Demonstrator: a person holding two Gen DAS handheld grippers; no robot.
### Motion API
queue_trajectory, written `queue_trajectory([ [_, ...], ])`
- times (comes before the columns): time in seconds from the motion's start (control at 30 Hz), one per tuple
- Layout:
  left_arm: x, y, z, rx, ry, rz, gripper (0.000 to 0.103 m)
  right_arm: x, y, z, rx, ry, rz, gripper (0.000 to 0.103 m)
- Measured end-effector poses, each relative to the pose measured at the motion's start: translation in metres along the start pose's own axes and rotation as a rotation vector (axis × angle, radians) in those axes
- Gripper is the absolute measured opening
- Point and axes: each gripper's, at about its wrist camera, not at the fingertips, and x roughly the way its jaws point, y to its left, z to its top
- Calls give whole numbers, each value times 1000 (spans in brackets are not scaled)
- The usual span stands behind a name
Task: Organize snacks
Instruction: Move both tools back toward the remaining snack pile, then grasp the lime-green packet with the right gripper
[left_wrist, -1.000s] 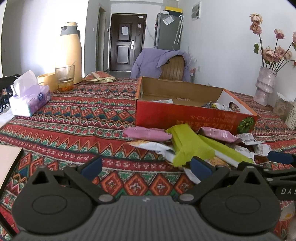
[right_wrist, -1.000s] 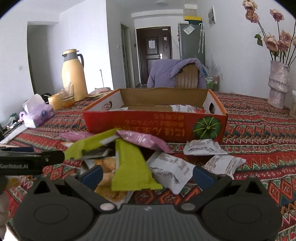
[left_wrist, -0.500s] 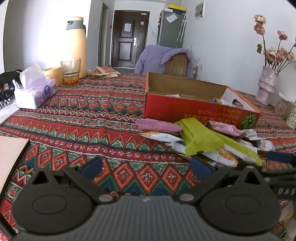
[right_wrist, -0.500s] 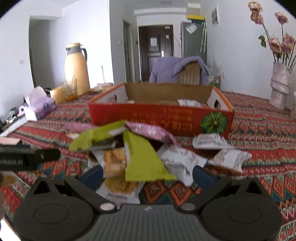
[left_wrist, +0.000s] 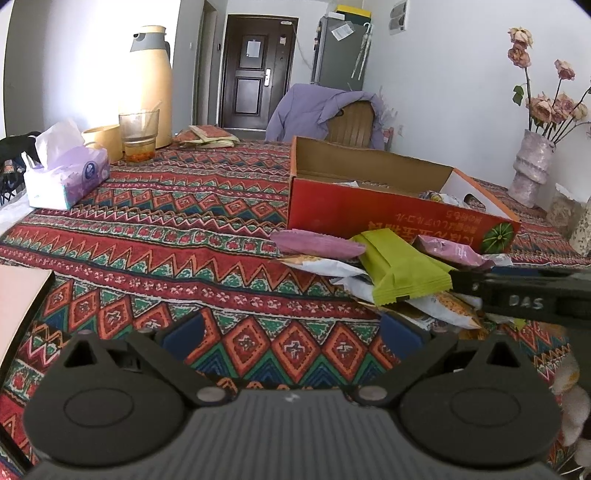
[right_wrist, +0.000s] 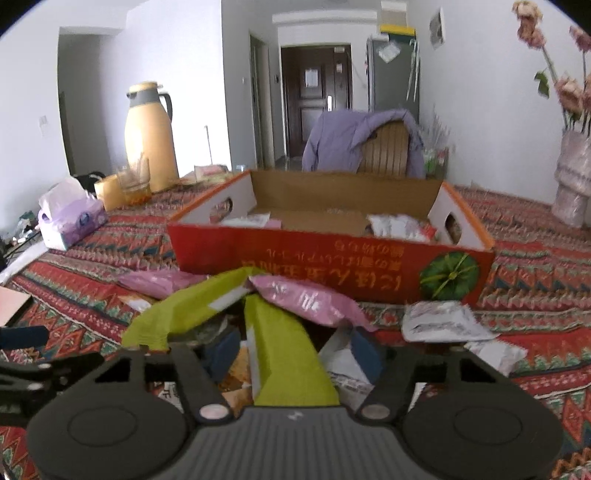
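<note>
A pile of snack packets lies on the patterned tablecloth in front of a red cardboard box (right_wrist: 332, 254) that holds a few packets. My right gripper (right_wrist: 293, 354) is low in the pile. Its jaws are closing around a lime-green packet (right_wrist: 284, 354) that lies between them, and the pads do not clearly press on it. A pink packet (right_wrist: 306, 301) and a second green packet (right_wrist: 184, 314) lie just beyond. In the left wrist view, one finger of my right gripper (left_wrist: 517, 301) reaches over the pile. My left gripper (left_wrist: 291, 334) hangs open over bare cloth, left of the pile.
White packets (right_wrist: 443, 321) lie to the right of the pile. At the far left stand a tissue box (left_wrist: 66, 177), a glass (left_wrist: 138, 134) and a yellow thermos (left_wrist: 151, 81). A vase of flowers (left_wrist: 532, 170) stands at the far right, and a chair with a purple jacket (right_wrist: 362, 144) behind the box.
My right gripper has pushed forward into the pile and its jaws have narrowed around the lime-green packet. Its finger now reaches further across the left wrist view. The left gripper stays open.
</note>
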Motion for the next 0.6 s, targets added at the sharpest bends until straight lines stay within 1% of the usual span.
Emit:
queue_trajectory([
  [0.17, 2, 4, 0, -10, 8, 5, 103, 7, -2, -4, 6, 11, 15, 64],
  [0.2, 2, 4, 0, -12, 11, 6, 103, 7, -2, -5, 0, 12, 21, 62],
  [0.27, 3, 4, 0, -13, 14, 5, 103, 6, -2, -5, -9, 21, 38, 49],
  [0.3, 3, 3, -1, -12, 17, 5, 103, 6, -2, -6, -9, 31, 45, 40],
  [0.4, 3, 2, -1, -12, 17, 9, 103, 1, 0, -9, -22, 27, 51, 35],
  [0.43, 3, 2, -1, -12, 16, 11, 103, -3, 0, -10, -20, 15, 57, 33],
  [0.57, 2, 2, 1, -12, 14, 22, 103, -21, -4, -14, -12, -41, 63, 32],
  [0.6, 1, 1, 1, -11, 13, 24, 103, -26, -5, -15, -13, -58, 61, 30],
])
